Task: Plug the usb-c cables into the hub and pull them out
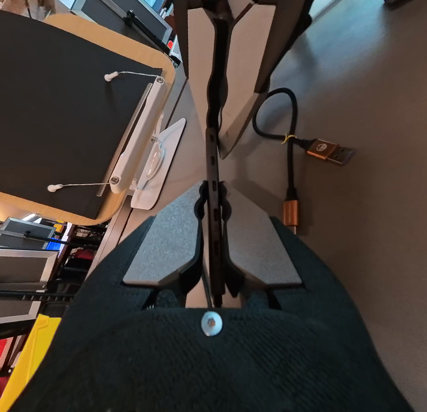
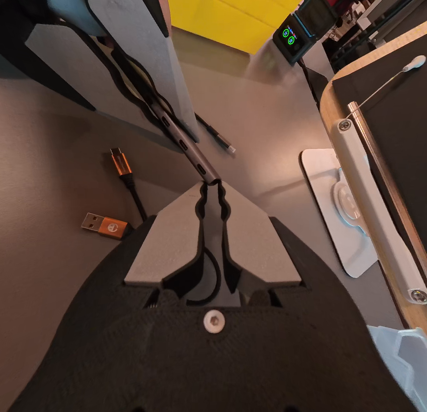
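The left tool (image 1: pixel 213 188), two grey wedge-shaped fingers on a black body, is closed on a slim dark-grey metal hub (image 1: pixel 213 170), a long bar with a row of small oval ports along its narrow edge. The hub runs up between the fingers and on toward the right tool (image 1: pixel 218 96), which faces it from the far end in the left wrist view.

In the right wrist view the right tool (image 2: pixel 212 186) has its fingertips set narrowly apart around the very end of the same hub (image 2: pixel 184 144); whether they actually press on it I cannot tell. The left tool (image 2: pixel 147 100) clamps the hub farther along, holding it slanted above the bench.

On the grey bench (image 1: pixel 369 216), beside the tools, lies a black braided cable (image 1: pixel 293 114) looped and bound with a yellow tie, with a copper-orange USB-C plug (image 1: pixel 291 212) at one end and a copper-orange USB-A plug (image 1: pixel 328 150) at the other; neither end is in the hub. A second, thinner dark cable with a silver tip (image 2: pixel 219 137) lies on the bench past the hub.

To the side stands a tilted wooden board with a black sheet (image 1: pixel 57 112), held by a white clip bar.
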